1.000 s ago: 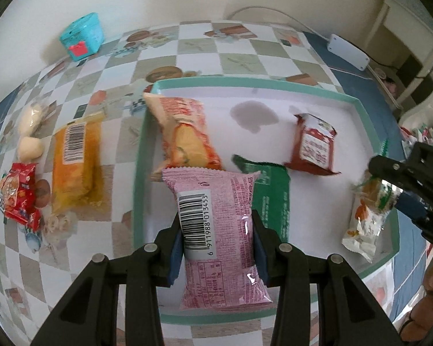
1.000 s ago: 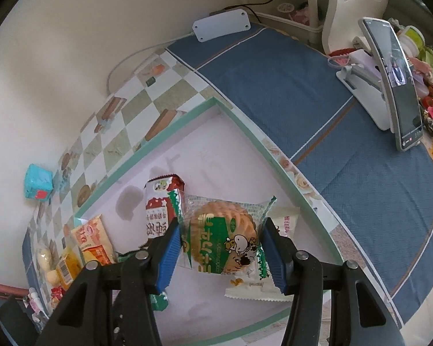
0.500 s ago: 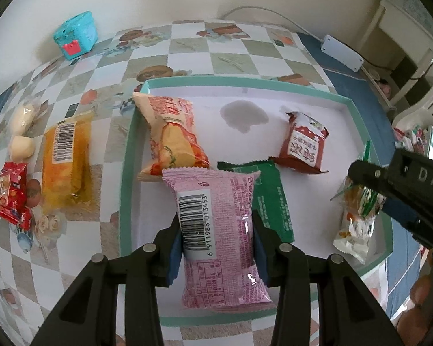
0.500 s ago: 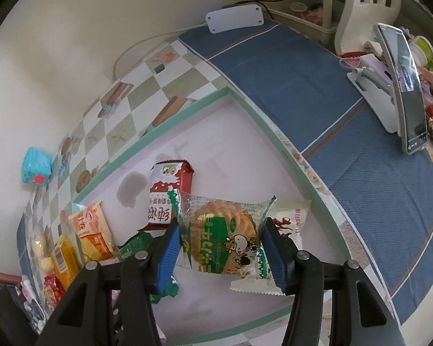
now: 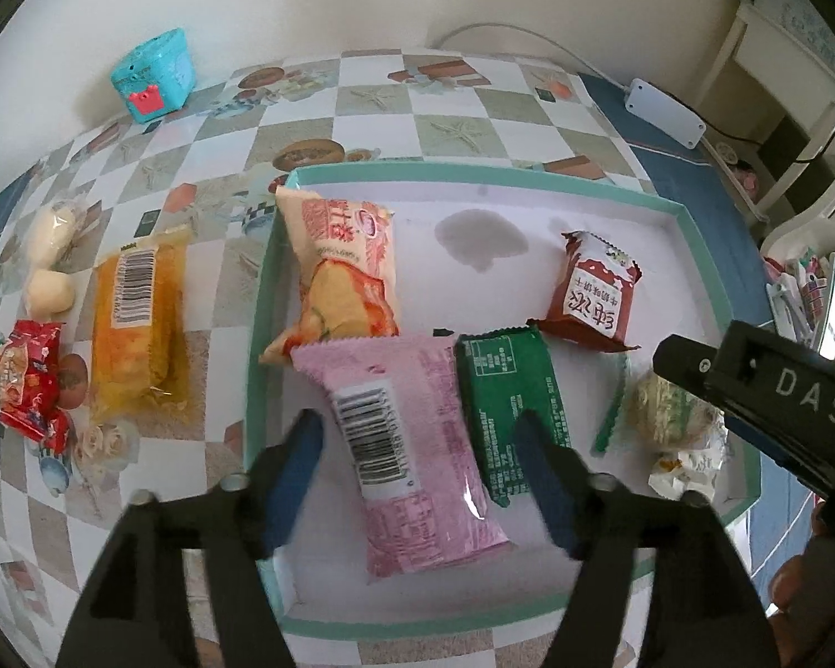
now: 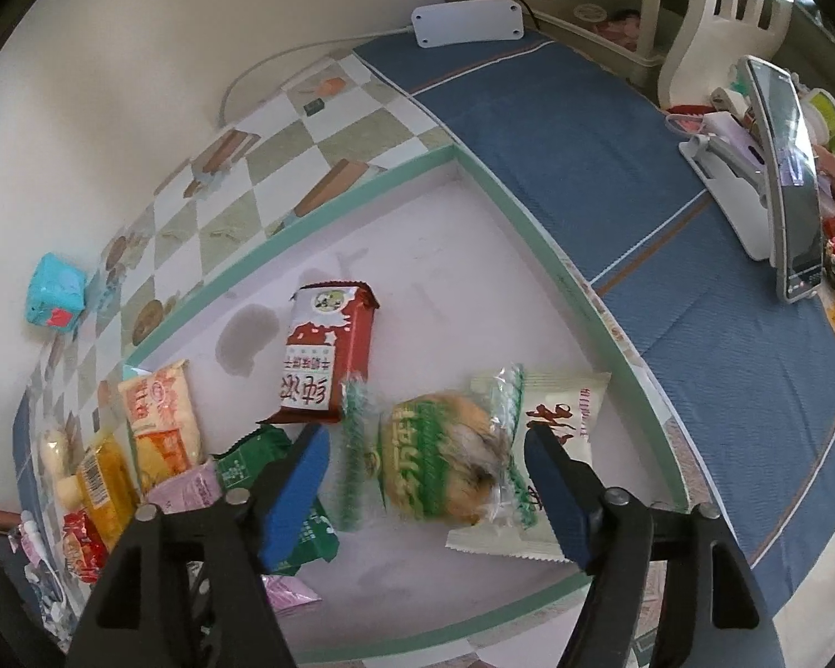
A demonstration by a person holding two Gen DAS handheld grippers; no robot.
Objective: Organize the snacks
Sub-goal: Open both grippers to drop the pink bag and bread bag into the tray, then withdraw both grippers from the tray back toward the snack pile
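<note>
A green-rimmed white tray (image 5: pixel 690 234) (image 6: pixel 506 206) holds several snacks. My left gripper (image 5: pixel 420 473) is open, its fingers either side of a pink packet (image 5: pixel 412 445) lying in the tray. My right gripper (image 6: pixel 426 492) is open around a green-printed biscuit packet (image 6: pixel 434 462) (image 5: pixel 668 406) that rests partly on a white packet (image 6: pixel 556 423). Also in the tray are an orange-pink bag (image 5: pixel 339 267), a dark green packet (image 5: pixel 506 401) and a red-brown packet (image 5: pixel 595 295) (image 6: pixel 323 362).
On the checked cloth left of the tray lie a yellow cake packet (image 5: pixel 136 323), a red packet (image 5: pixel 25 378) and two pale round snacks (image 5: pixel 50 256). A teal box (image 5: pixel 153 75) sits by the wall. A phone on a stand (image 6: pixel 785 178) is on the blue mat.
Both grippers have opened. The pink packet and the green biscuit packet have dropped from the fingers onto the tray floor.
</note>
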